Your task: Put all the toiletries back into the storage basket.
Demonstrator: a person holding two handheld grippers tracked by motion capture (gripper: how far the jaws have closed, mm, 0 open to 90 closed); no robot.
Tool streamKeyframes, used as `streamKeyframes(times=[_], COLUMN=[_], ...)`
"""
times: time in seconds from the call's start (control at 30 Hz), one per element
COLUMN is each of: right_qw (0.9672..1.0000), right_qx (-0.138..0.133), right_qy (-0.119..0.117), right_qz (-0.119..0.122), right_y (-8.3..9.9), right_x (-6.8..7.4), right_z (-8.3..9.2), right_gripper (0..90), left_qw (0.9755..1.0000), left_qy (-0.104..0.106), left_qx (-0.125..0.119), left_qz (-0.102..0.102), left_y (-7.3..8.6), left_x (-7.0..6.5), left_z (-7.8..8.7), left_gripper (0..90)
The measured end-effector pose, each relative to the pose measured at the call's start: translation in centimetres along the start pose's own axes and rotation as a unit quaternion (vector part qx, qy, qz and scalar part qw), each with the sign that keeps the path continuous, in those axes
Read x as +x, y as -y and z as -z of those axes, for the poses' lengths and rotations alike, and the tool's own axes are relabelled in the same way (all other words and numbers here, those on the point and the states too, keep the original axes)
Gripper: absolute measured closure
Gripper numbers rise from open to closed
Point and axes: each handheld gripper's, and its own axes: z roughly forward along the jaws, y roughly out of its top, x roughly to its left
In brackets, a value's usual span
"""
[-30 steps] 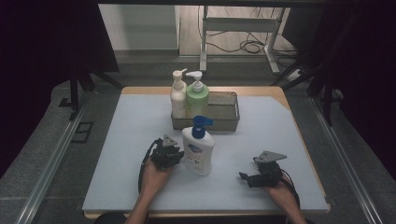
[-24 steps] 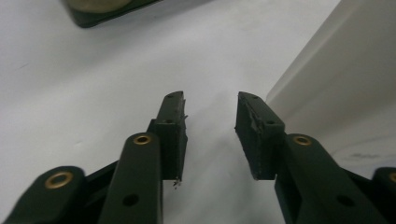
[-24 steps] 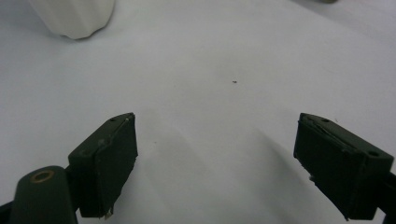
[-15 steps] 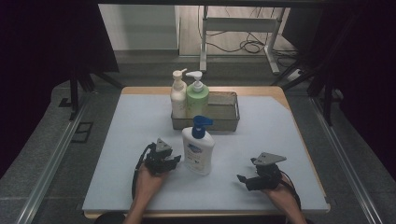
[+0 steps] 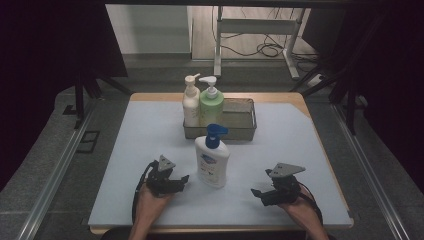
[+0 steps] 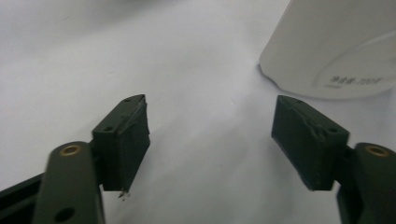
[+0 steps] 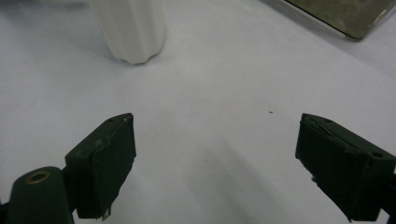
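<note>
On table (image 5: pixel 125 165), near middle: white bottle (image 5: pixel 212 161) with blue pump, upright, standing free just in front of tray (image 5: pixel 245 131). Inside tray, at its left end: cream bottle (image 5: pixel 190 102) and green bottle (image 5: pixel 211 102), side by side. Just left of white bottle, not touching: left gripper (image 5: pixel 182 179), jaws spread with nothing between, having just been opening; bottle's base seen beyond and to the right of the pads (image 6: pixel 310 140) in left gripper view. Well to the right of bottle: right gripper (image 5: pixel 257 194), jaws wide apart over bare table, empty, pointing toward bottle (image 7: pixel 130 28).
</note>
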Motion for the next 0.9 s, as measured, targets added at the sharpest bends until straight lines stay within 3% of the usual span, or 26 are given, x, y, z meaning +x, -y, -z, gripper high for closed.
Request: streamKeyframes(times=[0.23,0.5,0.9], right_qw=[0.9996,0.9984,0.9966], right_qx=[-0.009,-0.025,-0.048], right_qy=[-0.023,-0.045,-0.059], right_qz=[0.012,0.024,0.030], right_y=[-0.9,-2.4,-4.6], right_x=[0.7,1.4,1.6], right_z=[0.0,0.1,-0.1], right_gripper=[8.5,7.2,6.2], left_qw=[0.9999,0.9994,0.9995], left_qy=[-0.005,-0.008,-0.013], left_qx=[0.006,0.031,0.025], left_qz=[-0.006,-0.014,-0.017], left_y=[0.9,1.3,1.5], left_x=[-0.4,-0.8,-0.9], left_z=[0.7,-0.1,-0.2], left_gripper=[13.7,12.4,11.9])
